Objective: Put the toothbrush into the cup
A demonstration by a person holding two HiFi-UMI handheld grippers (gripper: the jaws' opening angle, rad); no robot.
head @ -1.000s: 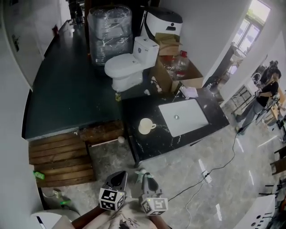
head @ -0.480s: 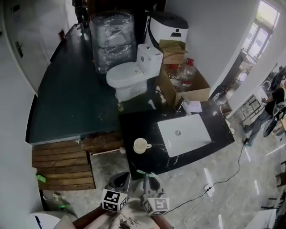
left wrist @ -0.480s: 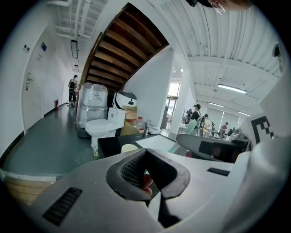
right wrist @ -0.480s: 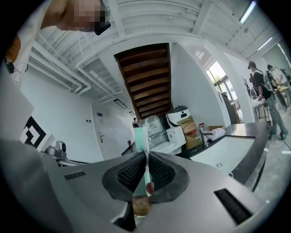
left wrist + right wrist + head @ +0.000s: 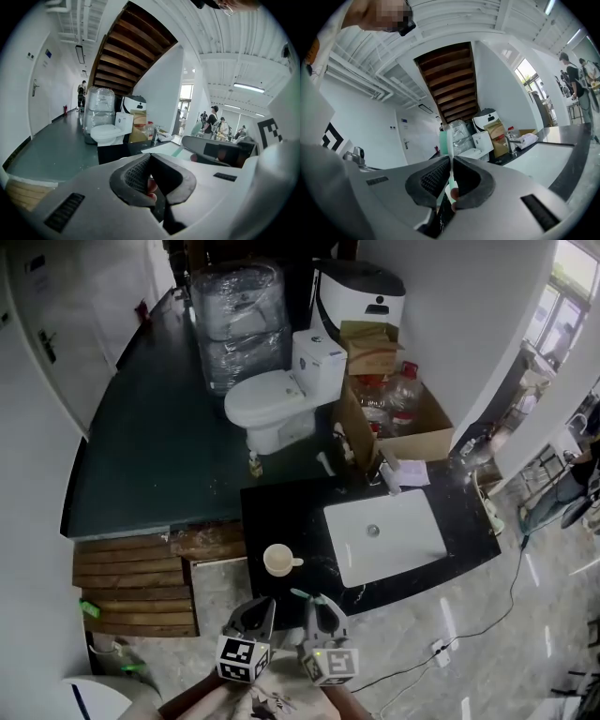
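Currently the right hand-held gripper (image 5: 451, 164) pinches the toothbrush (image 5: 445, 140) by its thin handle, apart from the cup (image 5: 277, 560) on the dark tabletop (image 5: 300, 512). I think the brush can swivel and miss the rim. The left hand-held gripper (image 5: 151, 161) is closed and empty.
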